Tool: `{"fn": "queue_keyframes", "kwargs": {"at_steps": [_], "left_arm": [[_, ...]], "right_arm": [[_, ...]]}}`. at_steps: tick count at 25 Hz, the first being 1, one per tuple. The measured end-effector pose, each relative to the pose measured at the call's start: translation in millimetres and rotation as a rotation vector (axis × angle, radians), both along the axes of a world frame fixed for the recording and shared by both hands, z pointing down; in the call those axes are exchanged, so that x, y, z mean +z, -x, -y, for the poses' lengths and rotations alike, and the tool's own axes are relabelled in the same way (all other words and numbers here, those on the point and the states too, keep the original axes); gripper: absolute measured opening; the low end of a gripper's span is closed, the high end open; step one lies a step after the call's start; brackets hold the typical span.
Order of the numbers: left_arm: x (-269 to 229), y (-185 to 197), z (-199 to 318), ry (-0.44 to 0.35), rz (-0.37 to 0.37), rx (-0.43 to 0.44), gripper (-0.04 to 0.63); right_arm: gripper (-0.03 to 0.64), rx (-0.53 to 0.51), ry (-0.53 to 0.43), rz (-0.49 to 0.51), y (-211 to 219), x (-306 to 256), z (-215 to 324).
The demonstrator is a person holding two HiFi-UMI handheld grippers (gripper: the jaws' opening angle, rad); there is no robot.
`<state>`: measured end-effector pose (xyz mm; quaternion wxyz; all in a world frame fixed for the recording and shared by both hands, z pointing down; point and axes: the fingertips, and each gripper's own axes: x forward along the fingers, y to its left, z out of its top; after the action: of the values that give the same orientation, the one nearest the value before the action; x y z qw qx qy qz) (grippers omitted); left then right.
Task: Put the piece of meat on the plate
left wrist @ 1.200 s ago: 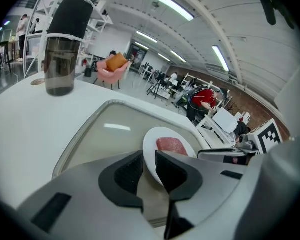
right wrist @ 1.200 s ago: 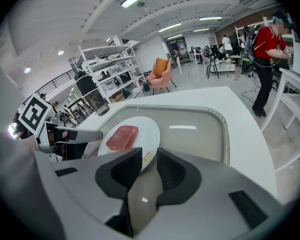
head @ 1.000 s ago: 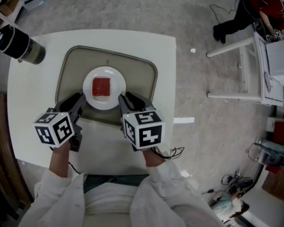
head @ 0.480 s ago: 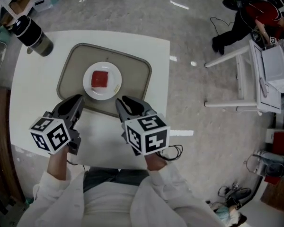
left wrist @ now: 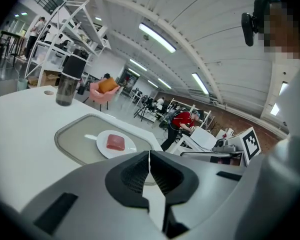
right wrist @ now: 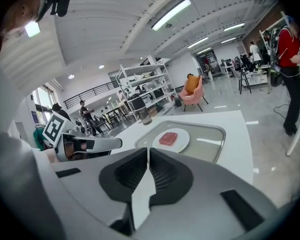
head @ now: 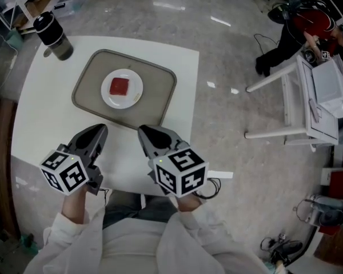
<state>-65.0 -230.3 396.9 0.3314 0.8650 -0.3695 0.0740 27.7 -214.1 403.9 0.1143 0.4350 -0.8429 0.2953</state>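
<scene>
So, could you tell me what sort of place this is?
Probably a large open lab or workshop: white metal shelving, long ceiling lights, and a person in red at another work table.

Bright overhead strip lighting, fisheye-warped edges

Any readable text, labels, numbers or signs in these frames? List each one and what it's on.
No readable text anywhere.
Markers on the left gripper and right gripper: black-and-white square patterns, no letters or digits.
On the tumbler: no label that I can make out.
On the plate, meat and tray: no print.
On the shelves far off: anything there is too small and blurred to read.
</scene>
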Motion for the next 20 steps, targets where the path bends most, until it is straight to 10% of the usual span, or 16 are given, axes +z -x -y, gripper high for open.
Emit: {"fn": "queue_keyframes", "kwargs": {"at_steps": [20], "left_arm": [[-16, -52, -112, -0.03, 0.024, 0.032, 0.014]], "right_arm": [[0.018, -0.096, -0.078, -0.026, -10, -25, -91]]}}
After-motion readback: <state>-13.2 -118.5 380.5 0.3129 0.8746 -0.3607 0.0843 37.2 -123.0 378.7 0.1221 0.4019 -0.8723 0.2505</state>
